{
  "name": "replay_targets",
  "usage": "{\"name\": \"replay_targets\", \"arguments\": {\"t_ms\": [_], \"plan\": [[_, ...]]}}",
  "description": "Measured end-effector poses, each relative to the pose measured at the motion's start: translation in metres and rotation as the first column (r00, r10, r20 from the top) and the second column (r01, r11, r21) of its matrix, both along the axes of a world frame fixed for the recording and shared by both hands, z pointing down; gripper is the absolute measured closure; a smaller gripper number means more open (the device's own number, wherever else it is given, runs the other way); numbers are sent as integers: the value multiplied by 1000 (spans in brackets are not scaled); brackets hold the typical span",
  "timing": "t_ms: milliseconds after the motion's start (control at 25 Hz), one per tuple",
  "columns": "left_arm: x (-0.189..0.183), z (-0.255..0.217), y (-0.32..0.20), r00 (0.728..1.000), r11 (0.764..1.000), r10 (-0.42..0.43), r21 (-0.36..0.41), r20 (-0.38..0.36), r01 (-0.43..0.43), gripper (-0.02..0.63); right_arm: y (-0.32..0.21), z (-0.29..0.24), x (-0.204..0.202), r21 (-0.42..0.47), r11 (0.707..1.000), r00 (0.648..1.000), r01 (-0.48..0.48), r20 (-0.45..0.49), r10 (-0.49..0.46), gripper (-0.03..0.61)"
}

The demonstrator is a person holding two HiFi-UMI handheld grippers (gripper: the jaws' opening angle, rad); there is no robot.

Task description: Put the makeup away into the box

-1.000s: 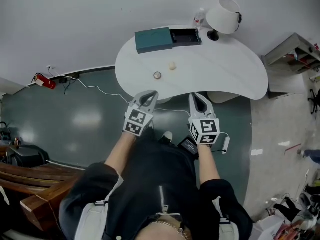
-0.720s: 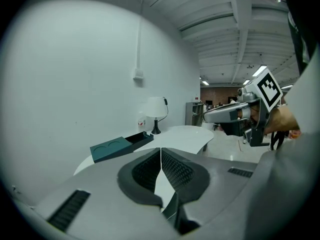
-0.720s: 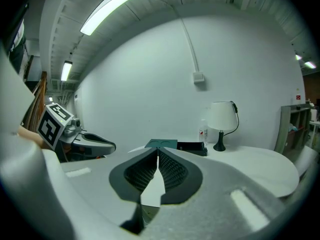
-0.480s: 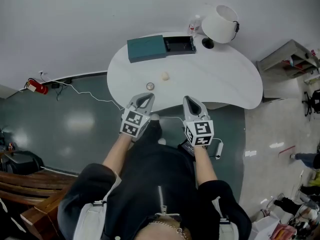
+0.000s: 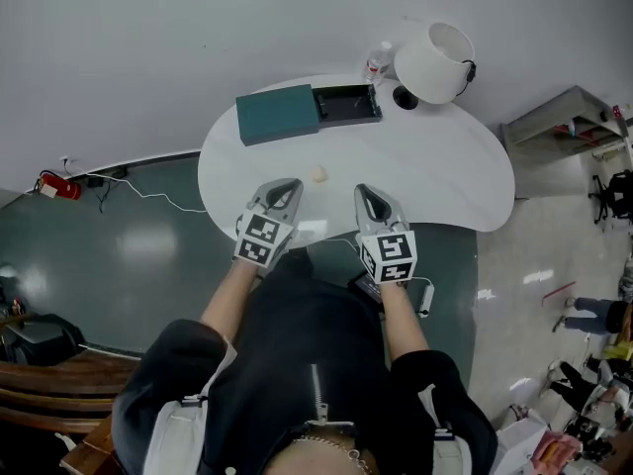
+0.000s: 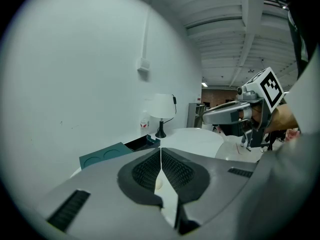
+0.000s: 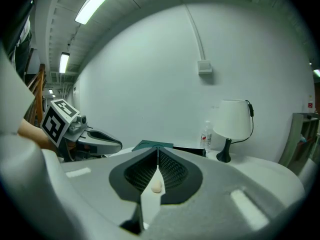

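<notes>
Left gripper [image 5: 286,185] and right gripper [image 5: 365,192], jaws closed on nothing, hang well short of the open box [image 5: 346,103] on a white table [image 5: 445,166], a cream makeup sponge [image 5: 317,174] lying between grippers and box.

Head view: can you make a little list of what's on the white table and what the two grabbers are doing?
table: white, curved, against the wall
black box: open, at the far edge
teal lid: flat on the table, left of the box
cream makeup puff: small, lying loose, not in the box yet
lamp: white shade, right of the box
bottle: clear, between box and lamp
left gripper: jaws shut, holding nothing
right gripper: jaws shut, holding nothing
</notes>
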State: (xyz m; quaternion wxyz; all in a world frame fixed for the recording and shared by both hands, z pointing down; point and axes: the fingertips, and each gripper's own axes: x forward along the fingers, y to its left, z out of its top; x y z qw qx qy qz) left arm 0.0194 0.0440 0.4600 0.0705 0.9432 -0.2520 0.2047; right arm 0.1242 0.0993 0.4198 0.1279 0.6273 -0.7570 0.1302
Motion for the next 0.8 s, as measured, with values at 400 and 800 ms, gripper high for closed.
{"name": "replay_targets", "arguments": {"t_ms": [400,800], "plan": [[-1,16,-51,1000,1000,20,-21,18,-20,600,-53,24,-5,-66,996,995,63,-72,-67,559],[-3,33,-72,999,998,-43,-48,25,44,600,-80,66,-11,-153,974,982,165,-67,-177,520]]}}
